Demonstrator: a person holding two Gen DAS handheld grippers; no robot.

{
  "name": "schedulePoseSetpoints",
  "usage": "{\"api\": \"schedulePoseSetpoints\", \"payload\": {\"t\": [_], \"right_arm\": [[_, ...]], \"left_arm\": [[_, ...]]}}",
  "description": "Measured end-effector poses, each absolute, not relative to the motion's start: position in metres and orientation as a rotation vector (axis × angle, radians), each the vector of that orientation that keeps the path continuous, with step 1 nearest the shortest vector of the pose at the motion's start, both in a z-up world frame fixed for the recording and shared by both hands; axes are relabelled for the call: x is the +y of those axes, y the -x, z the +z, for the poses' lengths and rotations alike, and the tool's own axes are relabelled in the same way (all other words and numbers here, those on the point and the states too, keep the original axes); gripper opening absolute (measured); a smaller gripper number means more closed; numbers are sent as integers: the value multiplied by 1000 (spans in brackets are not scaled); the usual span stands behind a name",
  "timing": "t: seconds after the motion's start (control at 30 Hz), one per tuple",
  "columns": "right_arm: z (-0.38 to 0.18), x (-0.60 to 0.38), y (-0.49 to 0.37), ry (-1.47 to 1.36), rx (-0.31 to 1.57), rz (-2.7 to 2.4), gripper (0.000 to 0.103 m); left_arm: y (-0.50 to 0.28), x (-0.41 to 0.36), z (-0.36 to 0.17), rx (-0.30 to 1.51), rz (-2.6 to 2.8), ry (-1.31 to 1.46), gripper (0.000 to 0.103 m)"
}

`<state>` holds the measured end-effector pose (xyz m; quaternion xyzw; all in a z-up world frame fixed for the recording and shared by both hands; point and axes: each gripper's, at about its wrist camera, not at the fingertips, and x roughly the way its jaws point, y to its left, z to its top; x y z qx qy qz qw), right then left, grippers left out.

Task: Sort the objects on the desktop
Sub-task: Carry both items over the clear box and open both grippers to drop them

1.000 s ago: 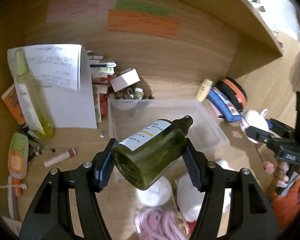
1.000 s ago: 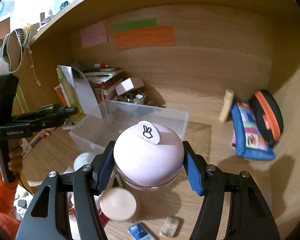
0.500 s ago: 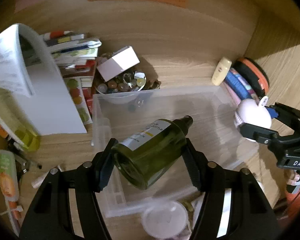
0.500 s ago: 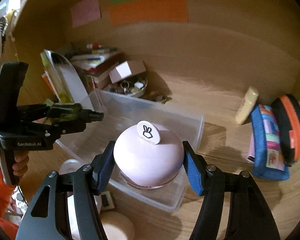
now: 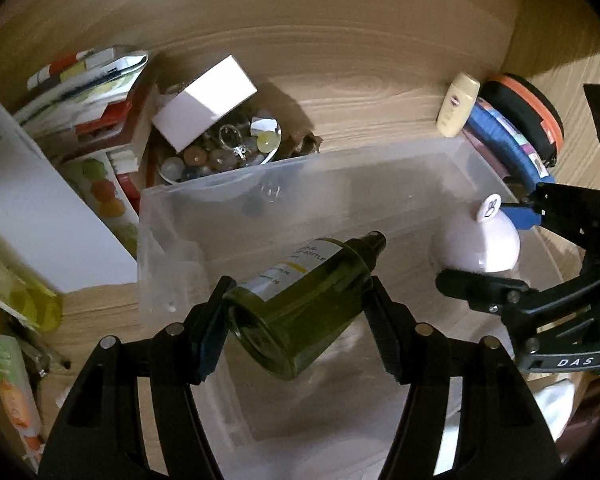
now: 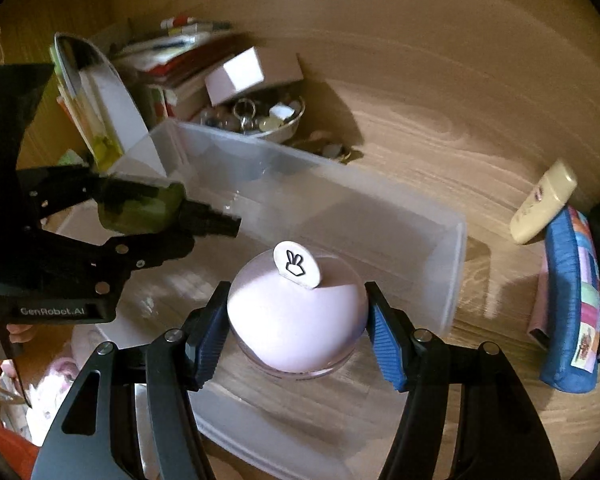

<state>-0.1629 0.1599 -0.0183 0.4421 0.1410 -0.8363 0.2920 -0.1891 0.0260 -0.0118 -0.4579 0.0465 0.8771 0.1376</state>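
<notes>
Now the left gripper (image 5: 296,322) is clamped on a dark green spray bottle (image 5: 300,300), its nozzle tipped toward one o'clock, above the clear plastic bin (image 5: 228,184). At three o'clock in the same view, the right gripper (image 6: 296,340) grips a pink domed jar (image 6: 296,328) over that bin. Beyond the bin, at eleven o'clock, a bowl of trinkets (image 5: 224,152) sits under a white box (image 5: 204,102).

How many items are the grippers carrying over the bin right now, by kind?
Green spray bottle, in the left gripper: 1
Pink domed jar, in the right gripper: 1
Total: 2, both held over the clear plastic bin.
</notes>
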Motion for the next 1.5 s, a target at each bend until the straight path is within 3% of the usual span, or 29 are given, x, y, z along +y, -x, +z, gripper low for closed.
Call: {"api": "schedulePoseSetpoints", "payload": {"t": [0.67,1.0,1.3,1.5], "right_arm": [[-27,149,162,-1274,432,-2207,60],[-4,153,140,-1190,442,-2272,67],[17,169,122,-1134,383,-2324,67],[39,193,89,-1037,337,-2395,72]], "left_arm": [[192,31,-16,251,2581,1331,64],[185,27,-10,221,2591,1323,78],[158,19,12,185,2610,1268,79],[121,11,36,181,2692,1152,90]]}}
